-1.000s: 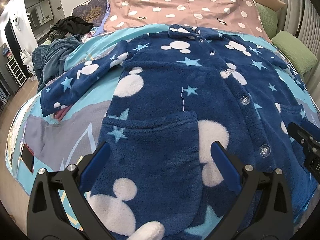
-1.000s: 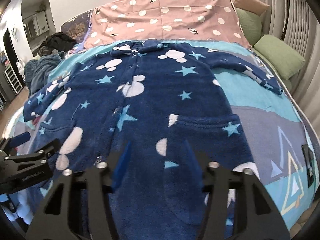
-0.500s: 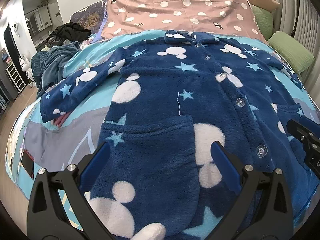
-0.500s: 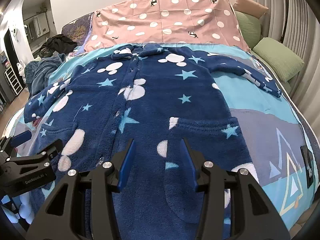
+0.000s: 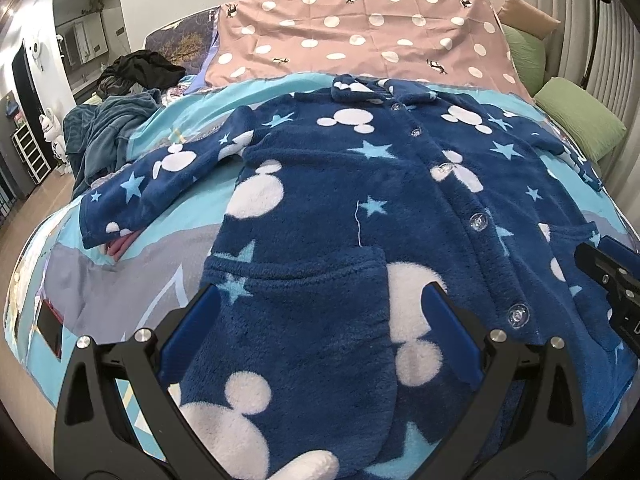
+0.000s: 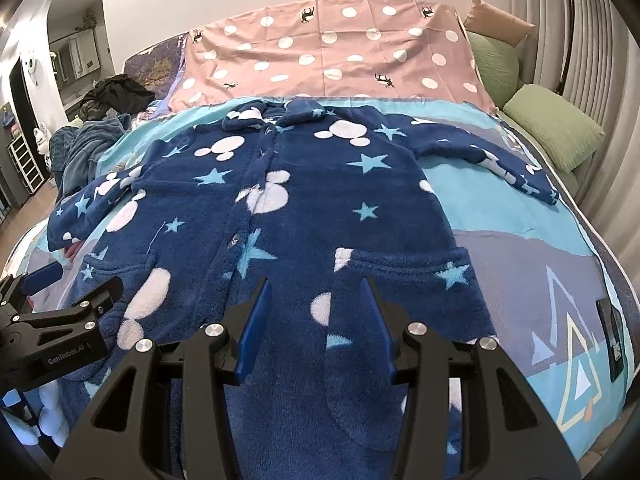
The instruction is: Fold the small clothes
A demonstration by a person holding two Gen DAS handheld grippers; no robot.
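Note:
A navy fleece pajama top (image 5: pixel 344 208) with white mouse heads, light blue stars and clear buttons lies spread flat, front up, on the bed; it also fills the right wrist view (image 6: pixel 304 216). Both sleeves are stretched out to the sides. My left gripper (image 5: pixel 320 300) is open and empty, hovering above the left pocket near the hem. My right gripper (image 6: pixel 316 284) is open with a narrower gap, empty, above the hem by the right pocket. The left gripper also shows at the left edge of the right wrist view (image 6: pixel 60 284).
The bed has a light blue and grey patterned cover (image 6: pixel 520 240). A pink polka-dot cloth (image 5: pixel 360 36) lies at the head. Green pillows (image 5: pixel 576 120) stand at the right. A pile of dark clothes (image 5: pixel 112 120) lies at the left, with the floor beyond.
Both grippers have pulled back and risen a little, so more of the pajama top shows. The right gripper's fingers have opened wider. The garment has not moved.

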